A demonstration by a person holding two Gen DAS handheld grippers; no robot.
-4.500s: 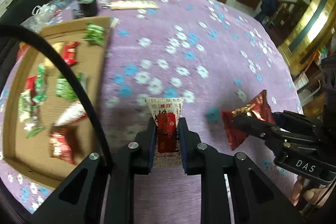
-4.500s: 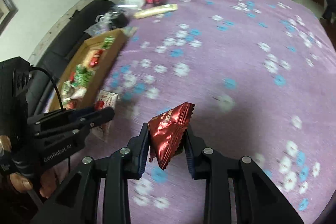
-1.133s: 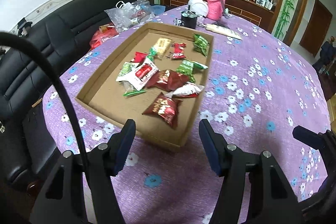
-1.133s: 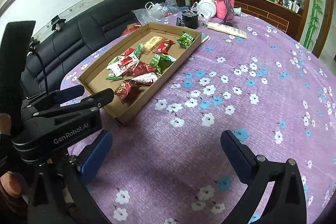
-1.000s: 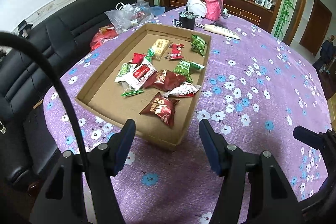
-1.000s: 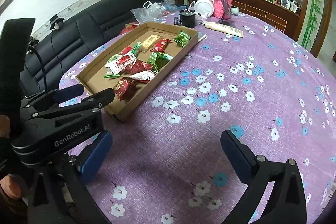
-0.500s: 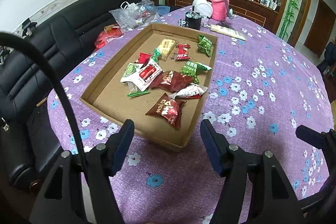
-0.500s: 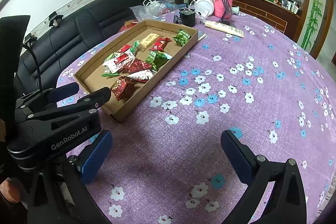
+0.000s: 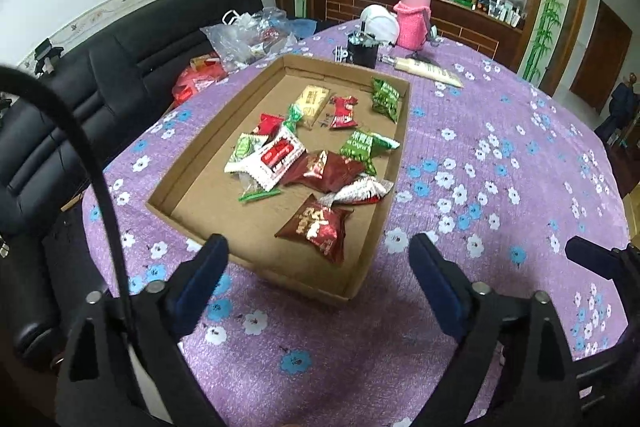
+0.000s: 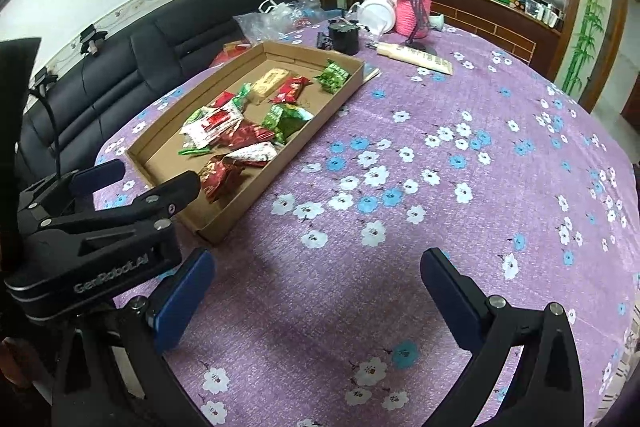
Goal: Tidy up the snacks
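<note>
The snacks [image 9: 304,163] all lie inside the cardboard tray [image 9: 394,187] on the purple flowered desk [image 9: 500,155]: a dark red packet [image 9: 316,227] nearest the front wall, a silver-and-red one [image 9: 358,191] just behind it, another dark red one [image 9: 322,169] and a white-and-red one [image 9: 270,159] in the middle, green packets [image 9: 368,143] toward the right wall, and a tan bar [image 9: 311,99] with a small red sweet [image 9: 344,111] toward the far end. They are bunched and partly overlapping rather than laid in rows. In neither view does a loose packet show on the open cloth, so the gathering looks done, or close to it; what could remain is tidying the pile inside the tray, if the task wants that. The left tool [image 9: 318,263] hovers above the near end of the tray with its jaws wide apart and nothing between them. The right tool [image 10: 316,281] hangs over bare cloth to the right of the tray, jaws likewise spread and empty. Beyond the tray stand a black cup [image 9: 362,51], a pink bottle [image 9: 412,23], a white lid [image 9: 380,23] and a long cream packet [image 9: 428,71]; whether that last one counts as a snack to be put away I cannot tell. A black sofa [image 9: 120,75] runs along the left, with plastic bags [image 9: 248,35] at the desk's far edge.
</note>
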